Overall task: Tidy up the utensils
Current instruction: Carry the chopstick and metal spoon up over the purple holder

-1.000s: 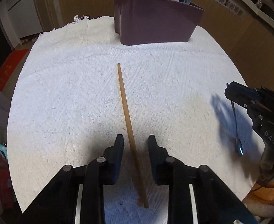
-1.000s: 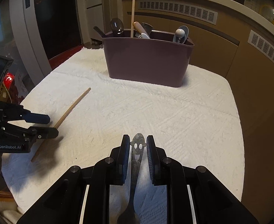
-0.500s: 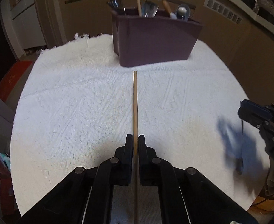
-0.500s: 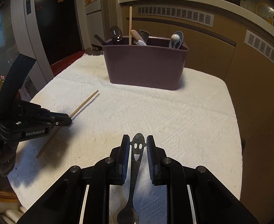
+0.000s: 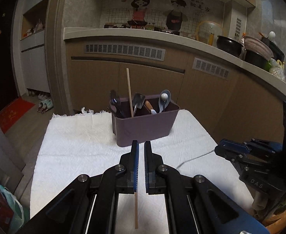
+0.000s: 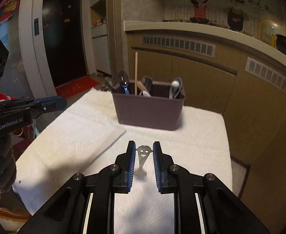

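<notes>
- Left wrist view: the left gripper sits at the bottom middle, its fingers pressed together on a thin wooden stick — the stick's end pokes out below them, lifted off the white towel.
- The purple holder stands in the middle of the frame, already full of spoons and one tall stick.
- At the right edge, the right gripper carries something thin and silver.
- Right wrist view: the right gripper's fingers pinch a small metal spoon with a smiley face on its handle, bottom middle.
- The holder is up in the middle, well apart.
- I think both things are picked up — next, carry them over the holder and drop them in gently.
</notes>
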### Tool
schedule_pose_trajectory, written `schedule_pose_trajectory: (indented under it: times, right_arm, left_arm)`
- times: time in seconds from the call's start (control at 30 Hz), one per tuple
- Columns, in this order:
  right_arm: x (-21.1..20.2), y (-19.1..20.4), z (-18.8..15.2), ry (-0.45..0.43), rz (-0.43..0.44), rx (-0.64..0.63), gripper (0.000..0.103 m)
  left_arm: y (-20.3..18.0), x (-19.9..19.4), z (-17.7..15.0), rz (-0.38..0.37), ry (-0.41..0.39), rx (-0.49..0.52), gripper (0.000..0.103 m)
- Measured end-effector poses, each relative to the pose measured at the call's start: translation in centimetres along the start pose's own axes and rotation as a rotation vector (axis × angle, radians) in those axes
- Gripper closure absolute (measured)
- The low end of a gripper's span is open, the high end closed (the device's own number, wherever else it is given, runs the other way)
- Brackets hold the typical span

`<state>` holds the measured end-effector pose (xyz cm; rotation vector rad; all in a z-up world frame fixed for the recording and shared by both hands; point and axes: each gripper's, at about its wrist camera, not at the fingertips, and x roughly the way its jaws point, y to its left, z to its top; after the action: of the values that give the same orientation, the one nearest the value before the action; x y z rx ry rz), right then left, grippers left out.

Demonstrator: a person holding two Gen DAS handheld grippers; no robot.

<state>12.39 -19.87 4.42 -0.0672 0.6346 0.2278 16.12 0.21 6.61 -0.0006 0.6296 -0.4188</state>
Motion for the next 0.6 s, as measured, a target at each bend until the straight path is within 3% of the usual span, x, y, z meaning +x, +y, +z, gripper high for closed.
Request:
schedule_pose_trajectory:
  times: [0.1, 0.27, 0.33, 0.5, 0.6]
  right_arm:
    - [0.0, -0.4, 0.3, 0.0, -0.008, 0.003, 0.084]
    - [0.7, -1.1, 0.2, 0.018, -0.01, 0.023, 0.084]
    - [0.8, -1.2, 0.2, 0.023, -0.008, 0.022, 0.084]
    - [1.2, -1.4, -0.2, 0.035, -0.007, 0.018, 0.084]
    - [1.5, -1.7, -0.4, 0.044, -0.012, 0.017, 0.084]
  left_arm:
    - [0.4, 2.3, -0.3, 0.012, 0.081, 0.01, 0.099]
    - [1.0, 9.7, -2.8, -0.055, 0.35, -0.013, 0.091]
    - [1.1, 12.5, -3.3, -0.073, 0.422, -0.017, 0.091]
    - [0.3, 17.9, -3.1, -0.023, 0.486, 0.054, 0.091]
    - [0.0, 20.0, -2.5, -0.006, 0.507, 0.083, 0.085]
